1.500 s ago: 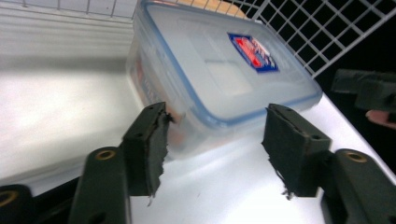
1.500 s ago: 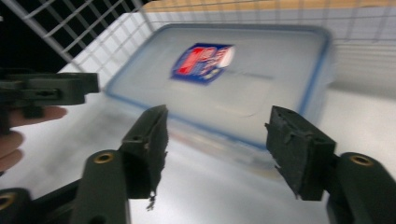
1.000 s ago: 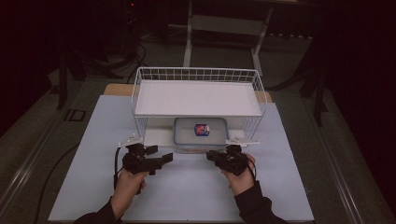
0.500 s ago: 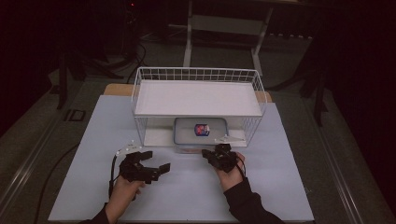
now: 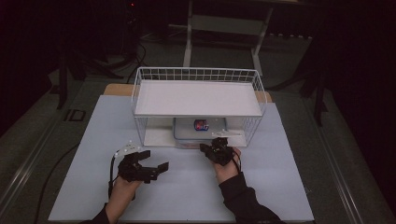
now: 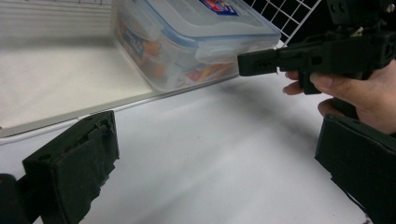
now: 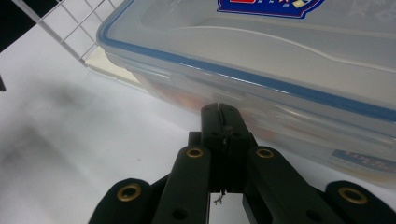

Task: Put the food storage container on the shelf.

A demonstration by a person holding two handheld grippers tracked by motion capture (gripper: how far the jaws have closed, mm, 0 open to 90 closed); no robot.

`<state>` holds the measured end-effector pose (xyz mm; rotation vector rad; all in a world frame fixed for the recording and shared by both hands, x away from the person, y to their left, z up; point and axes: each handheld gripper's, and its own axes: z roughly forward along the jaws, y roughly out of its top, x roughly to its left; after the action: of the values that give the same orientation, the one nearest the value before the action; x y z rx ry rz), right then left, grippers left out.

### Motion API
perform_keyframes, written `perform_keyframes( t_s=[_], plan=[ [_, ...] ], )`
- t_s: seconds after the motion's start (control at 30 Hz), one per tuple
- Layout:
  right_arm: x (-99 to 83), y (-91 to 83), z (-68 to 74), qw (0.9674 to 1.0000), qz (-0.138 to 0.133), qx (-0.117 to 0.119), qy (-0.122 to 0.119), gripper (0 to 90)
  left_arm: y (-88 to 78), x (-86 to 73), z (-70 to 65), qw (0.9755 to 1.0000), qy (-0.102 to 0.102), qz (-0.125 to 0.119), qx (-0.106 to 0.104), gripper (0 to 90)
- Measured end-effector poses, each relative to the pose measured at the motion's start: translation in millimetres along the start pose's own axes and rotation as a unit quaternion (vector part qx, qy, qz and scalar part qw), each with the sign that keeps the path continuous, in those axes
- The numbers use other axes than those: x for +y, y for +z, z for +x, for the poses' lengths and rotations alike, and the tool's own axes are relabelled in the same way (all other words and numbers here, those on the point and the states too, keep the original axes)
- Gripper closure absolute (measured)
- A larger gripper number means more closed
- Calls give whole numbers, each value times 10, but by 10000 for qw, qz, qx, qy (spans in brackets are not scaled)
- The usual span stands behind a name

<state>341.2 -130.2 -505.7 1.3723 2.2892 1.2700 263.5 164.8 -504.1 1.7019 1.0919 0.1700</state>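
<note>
- High view: A clear box (image 5: 201, 127) with a blue-rimmed lid is sitting on the bottom level of a white wire rack (image 5: 198, 88), under the rack's shelf, in the middle of the table (image 5: 280, 186). The right gripper (image 5: 217, 149) is pointing at the near edge of the box. The left gripper (image 5: 148, 164) is resting to the left, nearer to the person, well apart from the box.
- Left gripper view: The left gripper's jaws are standing wide apart, one pad (image 6: 77, 170) on each side, and nothing is sitting between them. The box (image 6: 187, 37) is lying far ahead. The right gripper (image 6: 257, 63) is poking at the box's near side, just under the lid, with a hand (image 6: 359, 93) holding it.
- Right gripper view: The right gripper (image 7: 219, 114) is pressing its jaws tight together, holding nothing. Its tip is sitting right at the side of the box (image 7: 261, 70), just below the blue rim. I cannot tell if it is really touching.
- Doing it well: I think the right gripper is getting ready to flip up the lid latch or drag the box out. It should be going slowly, and keeping its tip low under the latch so it is not slipping off. The left gripper could be coming over to steady the box.
</note>
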Motion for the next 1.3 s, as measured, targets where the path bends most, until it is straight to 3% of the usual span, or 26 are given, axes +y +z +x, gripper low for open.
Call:
perform_keyframes(
  t_s=[0.13, 0.83, 1.07, 1.3],
  plan=[
    [46, 53, 0, 10000, -17, -42, 6, 899, 8, -6, -5, 9999, 92, 25, 64, 0],
    [247, 285, -84, 9996, -142, -226, 122, 899, 20, -33, 2, 9999, 124, 39, -28, 0],
    [230, 255, -48, 9996, -157, -179, 172, 890, 28, -35, -23, 9999, 139, 79, -50, 0],
    [177, 148, -11, 9997, -177, -77, 115, 815, 26, -26, -58, 9998, 196, 78, -65, 0]
  ],
)
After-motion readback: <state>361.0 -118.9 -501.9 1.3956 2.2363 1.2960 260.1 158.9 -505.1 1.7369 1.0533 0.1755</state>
